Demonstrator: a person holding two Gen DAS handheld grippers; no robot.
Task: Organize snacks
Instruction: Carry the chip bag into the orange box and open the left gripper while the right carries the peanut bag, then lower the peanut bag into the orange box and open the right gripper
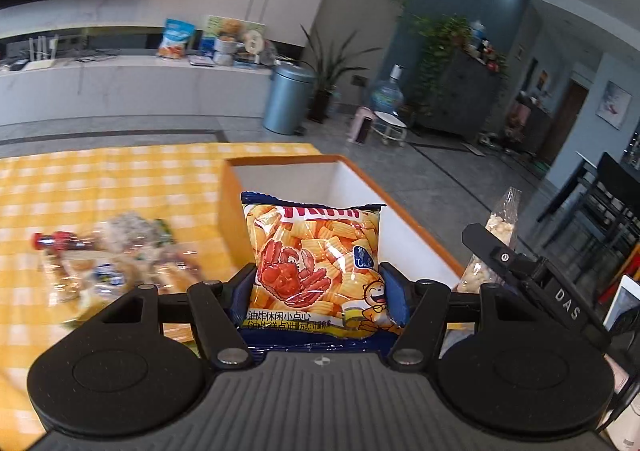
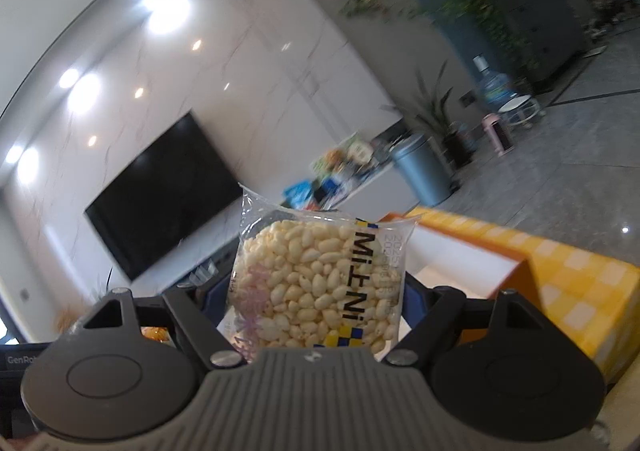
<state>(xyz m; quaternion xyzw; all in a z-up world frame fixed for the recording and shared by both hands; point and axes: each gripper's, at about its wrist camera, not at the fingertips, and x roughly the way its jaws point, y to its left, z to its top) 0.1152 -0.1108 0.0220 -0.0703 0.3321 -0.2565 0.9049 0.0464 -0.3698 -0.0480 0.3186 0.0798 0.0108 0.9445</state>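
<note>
My left gripper (image 1: 320,301) is shut on an orange crab-flavour chip bag (image 1: 316,263), held upright in front of an orange box with a white inside (image 1: 280,161). My right gripper (image 2: 316,311) is shut on a clear puffed-rice cake pack (image 2: 312,283), held up above the same box (image 2: 516,257). In the left wrist view the right gripper's black body (image 1: 528,271) and its rice pack (image 1: 498,235) show at the right, beside the box.
A blurred heap of wrapped snacks (image 1: 120,263) lies on the yellow checked tablecloth (image 1: 80,179) left of the box. Beyond are a white counter with packages (image 1: 216,43), a grey bin (image 1: 286,99), plants and a water jug (image 1: 386,91).
</note>
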